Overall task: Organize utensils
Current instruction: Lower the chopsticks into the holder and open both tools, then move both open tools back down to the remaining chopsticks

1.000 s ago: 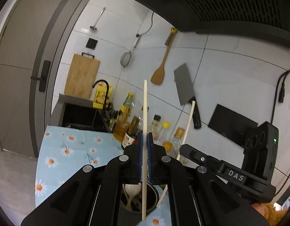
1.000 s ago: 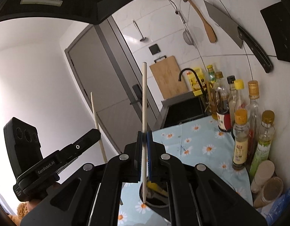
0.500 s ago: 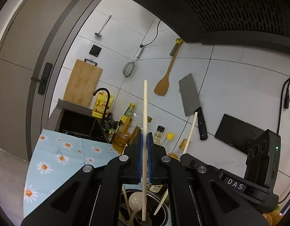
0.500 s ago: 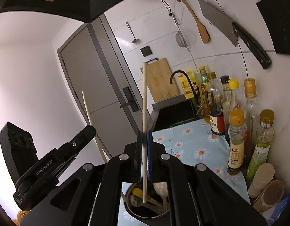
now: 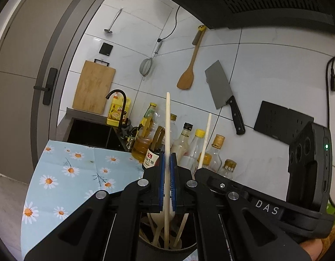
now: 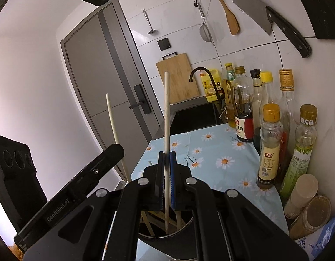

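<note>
My left gripper [image 5: 167,163] is shut on a pale chopstick [image 5: 167,126], held upright with its lower end inside the dark utensil holder [image 5: 167,250] below. The holder has several wooden spoons and sticks in it. My right gripper [image 6: 166,158] is shut on a second chopstick [image 6: 166,113], also upright, its lower tip inside the same holder [image 6: 184,228]. Each gripper shows in the other's view: the right gripper's body [image 5: 265,204] with its chopstick [image 5: 205,139], the left gripper's body [image 6: 65,195] with its chopstick [image 6: 113,126].
A daisy-print cloth [image 5: 65,174] covers the counter. Oil and sauce bottles [image 6: 269,143] stand along the tiled wall. A sink with black faucet [image 5: 117,100] lies behind. A cleaver [image 5: 224,93], wooden spatula [image 5: 189,69], strainer [image 5: 146,65] and cutting board [image 5: 93,89] hang on the wall.
Both grippers have come down toward the utensil holder. The chopsticks' lower ends now sit deeper in it, among the other utensils.
</note>
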`<state>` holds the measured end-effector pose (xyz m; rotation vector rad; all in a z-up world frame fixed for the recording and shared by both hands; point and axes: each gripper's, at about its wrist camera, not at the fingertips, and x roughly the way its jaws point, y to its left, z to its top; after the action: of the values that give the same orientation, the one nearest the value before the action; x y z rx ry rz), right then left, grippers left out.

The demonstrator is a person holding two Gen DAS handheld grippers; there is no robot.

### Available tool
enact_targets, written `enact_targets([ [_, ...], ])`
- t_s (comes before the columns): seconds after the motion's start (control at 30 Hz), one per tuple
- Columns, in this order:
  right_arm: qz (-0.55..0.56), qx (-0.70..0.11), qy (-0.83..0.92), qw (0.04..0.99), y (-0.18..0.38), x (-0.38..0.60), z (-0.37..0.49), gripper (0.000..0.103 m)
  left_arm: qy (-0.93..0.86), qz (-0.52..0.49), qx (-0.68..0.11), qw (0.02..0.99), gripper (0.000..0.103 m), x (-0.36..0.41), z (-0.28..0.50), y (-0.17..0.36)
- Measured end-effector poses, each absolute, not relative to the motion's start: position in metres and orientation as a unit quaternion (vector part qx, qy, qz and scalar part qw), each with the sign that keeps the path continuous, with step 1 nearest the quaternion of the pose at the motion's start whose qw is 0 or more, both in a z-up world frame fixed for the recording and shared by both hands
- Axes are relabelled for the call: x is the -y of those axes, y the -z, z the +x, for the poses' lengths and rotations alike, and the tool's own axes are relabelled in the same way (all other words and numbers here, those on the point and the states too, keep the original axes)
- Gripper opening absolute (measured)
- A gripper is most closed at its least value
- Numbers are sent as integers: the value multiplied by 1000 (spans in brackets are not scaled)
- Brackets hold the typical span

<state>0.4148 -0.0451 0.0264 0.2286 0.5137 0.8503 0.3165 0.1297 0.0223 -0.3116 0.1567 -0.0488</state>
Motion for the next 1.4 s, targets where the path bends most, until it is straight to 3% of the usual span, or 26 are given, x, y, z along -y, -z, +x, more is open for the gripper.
enact_targets([
  [0.17, 114, -258, -406, 869, -23, 46, 414, 6, 20, -149, -88, 985, 4, -127, 313, -18],
  [0.23, 118, -263, -407, 867, -21, 48, 413, 12, 20, -151, -97, 983, 4, -128, 311, -16],
  [0.3, 124, -264, -407, 866, -22, 51, 411, 24, 24, -150, -107, 983, 5, -128, 310, -15],
  [0.77, 130, -261, -409, 865, -43, 74, 392, 24, 29, -141, -122, 982, 5, -125, 283, -28],
  [0.8, 130, -261, -411, 864, -45, 75, 389, 24, 30, -139, -122, 982, 6, -124, 279, -30],
  [0.87, 128, -261, -414, 862, -50, 81, 383, 24, 28, -138, -121, 983, 23, -123, 272, -35],
  [1.0, 125, -268, -421, 857, -59, 91, 372, 25, 31, -133, -123, 983, 23, -118, 255, -43],
  [1.13, 121, -288, -425, 850, -62, 103, 361, 32, 32, -125, -137, 982, 24, -110, 238, -47],
  [1.2, 118, -300, -425, 846, -61, 107, 356, 33, 35, -121, -152, 980, 26, -106, 229, -47],
  [1.27, 109, -313, -422, 844, -59, 111, 351, 33, 31, -122, -167, 978, 35, -104, 223, -45],
  [1.4, 97, -341, -412, 839, -48, 117, 343, 33, 31, -129, -199, 971, 36, -100, 211, -37],
])
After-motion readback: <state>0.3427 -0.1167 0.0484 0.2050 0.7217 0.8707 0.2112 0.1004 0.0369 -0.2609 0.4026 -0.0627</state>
